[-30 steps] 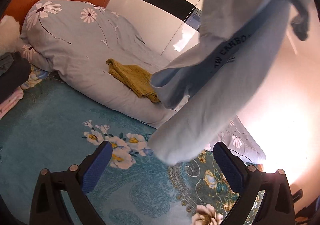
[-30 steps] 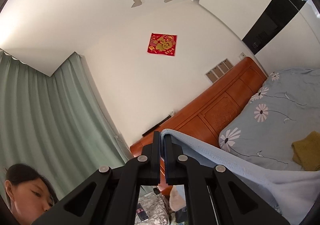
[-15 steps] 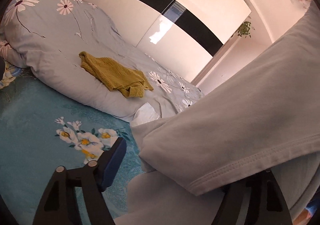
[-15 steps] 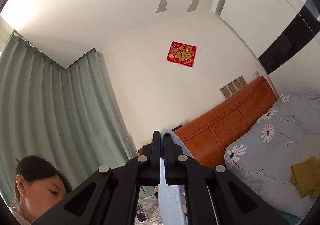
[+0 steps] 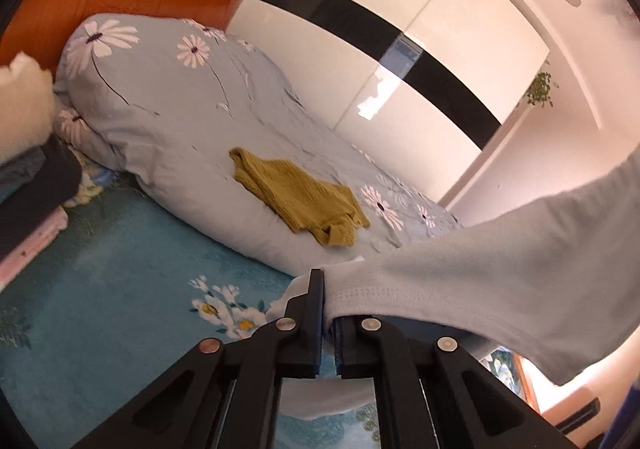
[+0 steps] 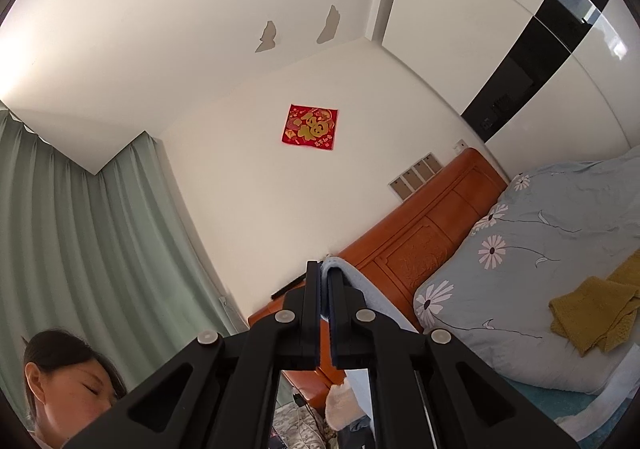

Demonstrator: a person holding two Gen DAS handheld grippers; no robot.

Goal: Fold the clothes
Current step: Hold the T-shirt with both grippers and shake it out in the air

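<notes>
Two sets of tongs were at work, each clamped on the same pale blue garment (image 5: 500,269); the left tongs (image 5: 328,289) pointed somewhat downward over the bed, their black jaws drawn together on the stitched hem of the cloth, which rose from the pinch and stretched away up to the right edge of the left wrist view, hanging clear of the mattress; a fold of the same cloth sagged below the jaws, close above the teal floral bedspread (image 5: 104,289). The right tongs (image 6: 325,281) tilted slightly upward toward the white wall; their jaws were likewise shut on a rolled edge of the garment (image 6: 374,297), which draped over the right-hand finger and fell away down the right side of the frame. Neither holding hand showed in either view; the person's head appeared at the lower left of the right wrist view, beside the green curtain (image 6: 80,249). Beyond the left tongs, a grey daisy-print duvet (image 5: 180,137) lay heaped along the bed, with a mustard-yellow knitted garment (image 5: 304,205) resting crumpled on top of it, well apart from the held cloth; an orange wooden headboard (image 6: 420,245) stood behind, and a red paper square (image 6: 311,126) hung on the wall above it.
</notes>
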